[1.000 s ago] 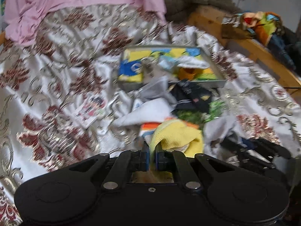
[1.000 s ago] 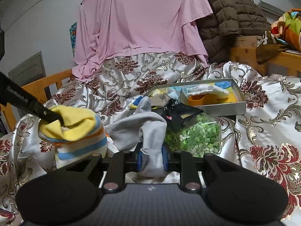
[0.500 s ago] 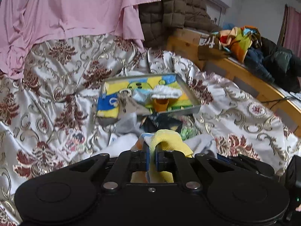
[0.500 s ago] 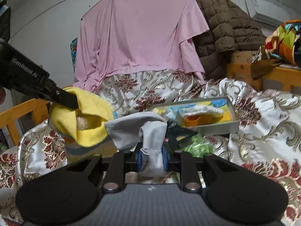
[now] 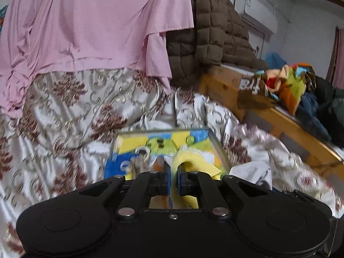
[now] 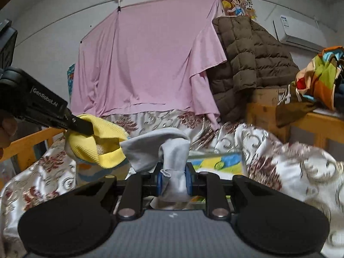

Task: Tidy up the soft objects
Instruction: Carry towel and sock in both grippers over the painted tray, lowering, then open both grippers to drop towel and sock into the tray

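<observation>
Left wrist view: left gripper (image 5: 174,177) clenched on yellow sock (image 5: 193,164), held above tray (image 5: 217,144) on patterned bedspread (image 5: 64,111). Right wrist view: right gripper (image 6: 173,181) pinching grey sock (image 6: 169,148), raised just beside the yellow one (blurred surroundings). Likely risk: thin pinch slipping, sock dropping short of the tray's near edge.

A lived-in bedroom: a silky white bedspread with maroon floral patterns (image 5: 86,116) over what seems a wooden-framed bed (image 6: 28,137), a brown quilted puffer jacket (image 6: 253,64), a white wall-mounted air conditioner (image 5: 255,15).
</observation>
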`<state>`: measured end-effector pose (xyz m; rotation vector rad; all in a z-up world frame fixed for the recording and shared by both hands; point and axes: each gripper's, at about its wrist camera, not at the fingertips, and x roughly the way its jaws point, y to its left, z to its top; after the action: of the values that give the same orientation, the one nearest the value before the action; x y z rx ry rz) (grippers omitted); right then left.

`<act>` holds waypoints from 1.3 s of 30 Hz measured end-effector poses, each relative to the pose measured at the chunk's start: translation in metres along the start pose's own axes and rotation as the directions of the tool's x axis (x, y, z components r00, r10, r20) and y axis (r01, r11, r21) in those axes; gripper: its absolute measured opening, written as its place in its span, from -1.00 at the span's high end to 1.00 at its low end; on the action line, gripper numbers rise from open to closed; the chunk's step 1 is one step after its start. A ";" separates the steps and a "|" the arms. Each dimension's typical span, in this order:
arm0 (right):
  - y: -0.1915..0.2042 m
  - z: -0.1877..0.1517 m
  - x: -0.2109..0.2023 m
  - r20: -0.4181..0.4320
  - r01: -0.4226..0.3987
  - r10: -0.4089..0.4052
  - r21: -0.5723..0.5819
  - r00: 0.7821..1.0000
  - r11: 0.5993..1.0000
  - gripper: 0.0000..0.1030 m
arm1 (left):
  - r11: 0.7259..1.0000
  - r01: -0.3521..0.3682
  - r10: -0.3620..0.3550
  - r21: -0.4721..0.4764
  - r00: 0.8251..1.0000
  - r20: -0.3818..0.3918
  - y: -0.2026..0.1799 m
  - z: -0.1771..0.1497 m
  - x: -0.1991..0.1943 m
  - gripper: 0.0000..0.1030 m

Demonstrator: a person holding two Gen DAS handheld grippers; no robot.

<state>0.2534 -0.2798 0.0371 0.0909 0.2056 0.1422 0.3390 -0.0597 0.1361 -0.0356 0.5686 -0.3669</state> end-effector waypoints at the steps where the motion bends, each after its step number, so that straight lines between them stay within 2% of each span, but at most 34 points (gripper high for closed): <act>1: -0.004 0.003 0.010 -0.001 0.002 -0.002 -0.011 1.000 1.000 0.55 | 1.000 0.001 -0.001 0.002 1.000 0.014 -0.004 0.008 0.011 0.90; 6: -0.033 0.024 0.070 -0.027 0.003 -0.004 -0.031 1.000 1.000 0.55 | 1.000 0.007 -0.008 0.023 0.998 0.059 -0.019 0.042 0.068 0.90; 10: -0.058 0.029 0.115 -0.064 0.020 -0.021 -0.022 0.998 1.000 0.54 | 1.000 0.026 -0.026 0.002 0.997 0.077 -0.022 0.059 0.126 0.89; 16: -0.077 0.021 0.174 -0.138 0.044 -0.052 -0.066 0.989 0.997 0.55 | 0.997 0.037 -0.033 -0.063 0.997 0.064 -0.017 0.059 0.212 0.89; 20: -0.088 0.013 0.210 -0.210 0.059 -0.070 -0.055 0.975 0.997 0.55 | 0.995 0.025 -0.021 -0.092 0.999 0.043 -0.011 0.049 0.254 0.89; 30: -0.102 -0.007 0.250 -0.353 0.095 -0.108 -0.055 0.929 0.994 0.54 | 0.991 -0.036 0.022 -0.132 0.995 -0.101 0.014 0.004 0.306 0.88; 39: -0.096 -0.008 0.251 -0.356 0.101 -0.117 -0.061 0.927 0.993 0.38 | 0.988 -0.075 0.054 -0.138 0.987 -0.152 0.020 -0.011 0.312 0.75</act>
<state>0.5072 -0.3365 -0.0304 0.0104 0.5733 0.0507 0.5827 -0.1487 -0.0379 -0.1288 0.7403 -0.2662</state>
